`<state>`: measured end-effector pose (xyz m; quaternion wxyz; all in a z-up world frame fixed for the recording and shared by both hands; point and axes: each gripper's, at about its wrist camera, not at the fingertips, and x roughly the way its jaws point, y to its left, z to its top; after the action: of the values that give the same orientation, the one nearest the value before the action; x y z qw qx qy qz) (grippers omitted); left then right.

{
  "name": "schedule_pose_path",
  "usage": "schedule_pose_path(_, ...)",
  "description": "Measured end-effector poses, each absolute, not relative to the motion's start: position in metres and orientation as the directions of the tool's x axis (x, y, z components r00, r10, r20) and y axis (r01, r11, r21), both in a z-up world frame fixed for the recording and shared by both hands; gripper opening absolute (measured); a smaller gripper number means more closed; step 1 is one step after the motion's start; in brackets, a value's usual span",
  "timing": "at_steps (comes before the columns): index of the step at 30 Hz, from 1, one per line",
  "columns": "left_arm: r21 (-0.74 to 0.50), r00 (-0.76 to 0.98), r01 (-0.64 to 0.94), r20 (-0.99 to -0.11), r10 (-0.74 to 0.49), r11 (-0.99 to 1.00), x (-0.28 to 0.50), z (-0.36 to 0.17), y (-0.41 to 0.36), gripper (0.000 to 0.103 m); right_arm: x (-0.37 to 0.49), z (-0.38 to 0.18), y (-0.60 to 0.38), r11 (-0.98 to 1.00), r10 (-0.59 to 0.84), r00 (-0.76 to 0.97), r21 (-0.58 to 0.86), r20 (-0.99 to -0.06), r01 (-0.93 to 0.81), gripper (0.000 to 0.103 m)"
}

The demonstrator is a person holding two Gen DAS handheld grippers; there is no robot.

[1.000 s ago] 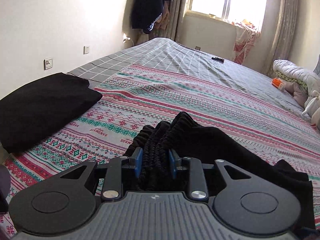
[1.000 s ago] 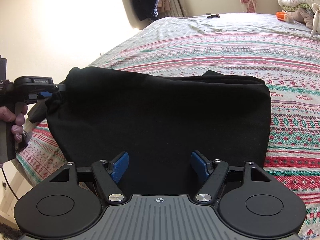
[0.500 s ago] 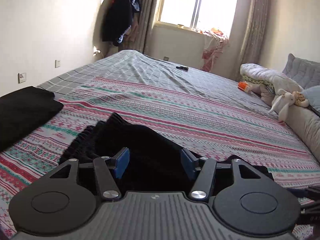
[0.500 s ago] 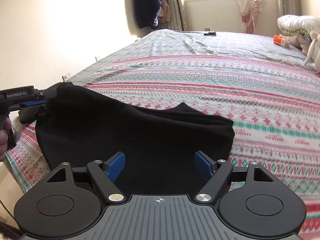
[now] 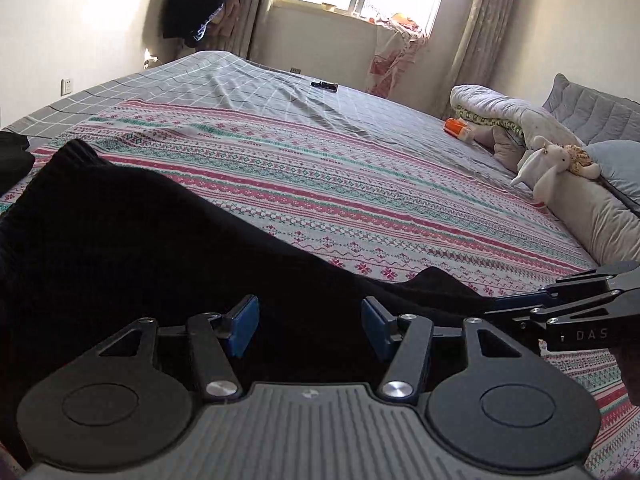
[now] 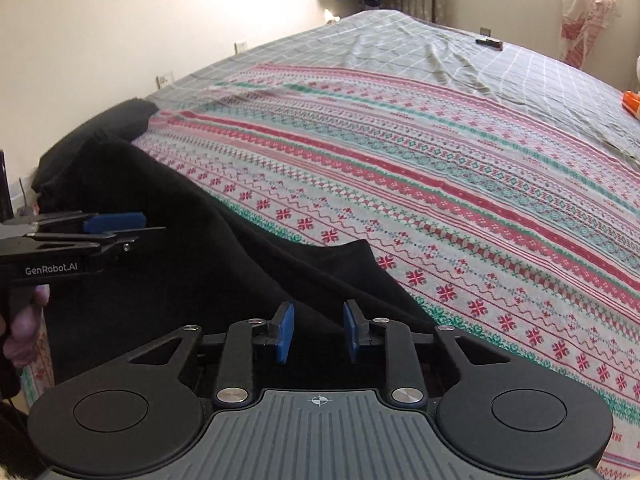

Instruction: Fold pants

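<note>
The black pants [image 5: 152, 248] lie folded on the patterned bedspread [image 5: 360, 184] near the bed's front edge; they also show in the right wrist view [image 6: 224, 264]. My left gripper [image 5: 306, 328] is open and empty, its blue pads just above the pants. My right gripper [image 6: 318, 330] hovers over the pants' right part, jaws partly closed with a gap and nothing between them. Each gripper shows in the other's view: the right one [image 5: 520, 304], the left one [image 6: 116, 226].
A second folded black garment [image 6: 116, 120] lies at the bed's left edge. Pillows, a rolled quilt [image 5: 504, 112], a plush toy [image 5: 548, 164] and an orange object [image 5: 458, 128] sit at the right. A remote [image 5: 324, 85] lies far back.
My left gripper let go of the pants' waistband and opened. My right gripper's jaws narrowed. Both views swung to the right, and the pants now lie flat.
</note>
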<state>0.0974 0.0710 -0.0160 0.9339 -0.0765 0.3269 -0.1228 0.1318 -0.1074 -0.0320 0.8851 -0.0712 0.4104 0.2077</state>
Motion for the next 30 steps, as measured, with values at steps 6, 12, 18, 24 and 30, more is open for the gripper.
schedule_pose_path(6,-0.177,0.749,0.206,-0.605,-0.272,0.962,0.094,-0.034,0.072,0.07,0.138,-0.056,-0.082,0.867,0.246,0.537,-0.065,-0.807,-0.494,0.025)
schedule_pose_path(12,-0.132,0.75,0.228,-0.608,-0.261,0.965,0.09,-0.037,0.067,0.07,0.154,-0.047,-0.097,0.886,0.378,0.503,0.147,-0.777,-0.439,0.029)
schedule_pose_path(18,-0.167,0.742,0.221,-0.611,-0.277,0.961,0.09,-0.036,0.073,0.07,0.158,-0.056,-0.078,0.887,0.34,0.499,0.095,-0.797,-0.453,0.019)
schedule_pose_path(24,-0.181,0.737,0.225,-0.61,-0.289,0.957,0.091,-0.036,0.072,0.07,0.095,-0.032,-0.046,0.876,0.233,0.744,-0.196,-0.626,-0.44,0.006)
schedule_pose_path(30,-0.211,0.728,0.221,-0.614,-0.305,0.952,0.091,-0.036,0.075,0.07,0.089,-0.022,-0.059,0.935,0.116,0.847,-0.23,-0.519,-0.269,0.009)
